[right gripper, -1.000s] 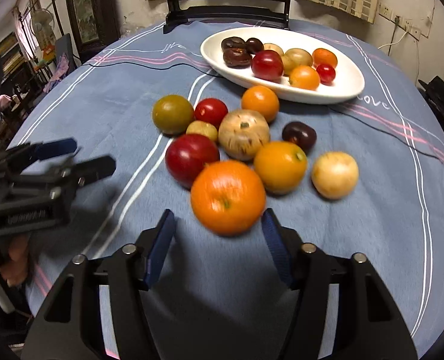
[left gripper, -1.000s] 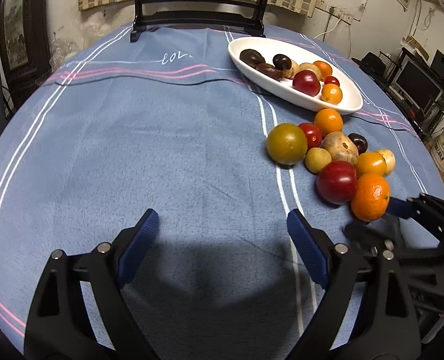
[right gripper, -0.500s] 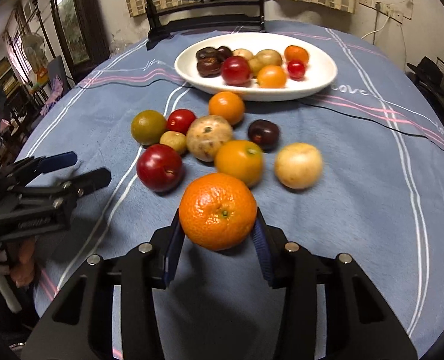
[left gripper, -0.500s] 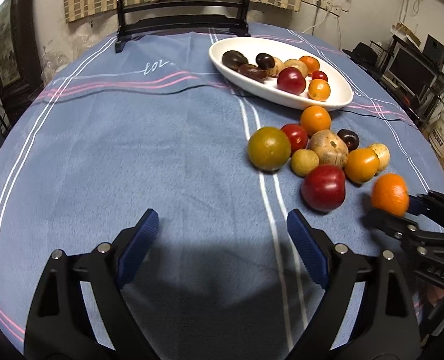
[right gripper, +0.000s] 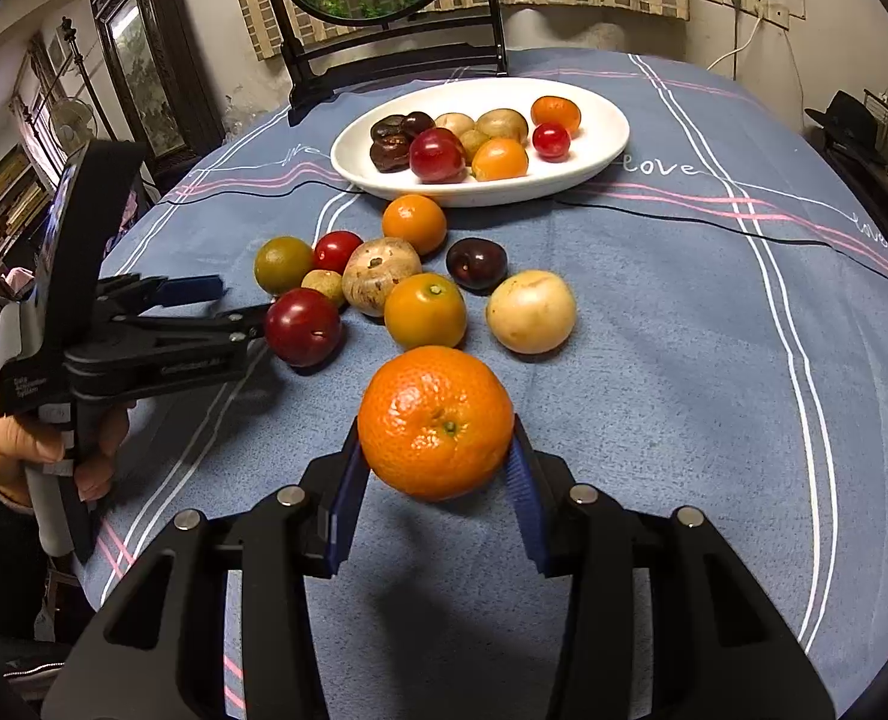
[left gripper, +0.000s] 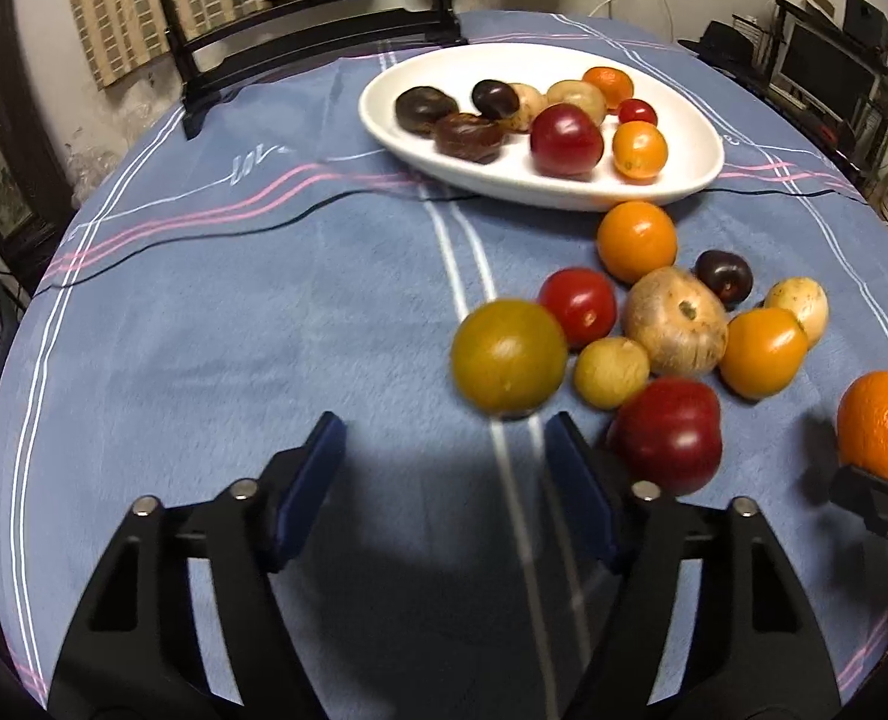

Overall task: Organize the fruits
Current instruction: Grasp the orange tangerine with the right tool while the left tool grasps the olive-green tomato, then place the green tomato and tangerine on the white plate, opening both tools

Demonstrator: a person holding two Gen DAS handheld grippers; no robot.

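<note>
My right gripper [right gripper: 435, 468] is shut on a large orange mandarin [right gripper: 436, 422] and holds it above the blue cloth; the mandarin also shows at the right edge of the left wrist view [left gripper: 876, 423]. My left gripper [left gripper: 444, 468] is open and empty, close behind a green-yellow tomato [left gripper: 508, 355] and a dark red plum [left gripper: 669, 435]. In the right wrist view its tips [right gripper: 228, 300] sit beside the plum [right gripper: 303, 327]. A white oval dish [right gripper: 600, 138] at the back holds several fruits. Several loose fruits lie in a cluster [right gripper: 378, 276] before it.
The round table wears a blue cloth with white and pink stripes [left gripper: 204, 300]. A black mirror stand [right gripper: 384, 69] is behind the dish. A thin black cable [right gripper: 714, 216] runs across the cloth. Shelves and clutter surround the table.
My right gripper closed on the mandarin and lifted it off the cloth. My left gripper moved forward and right, up to the green tomato and red plum.
</note>
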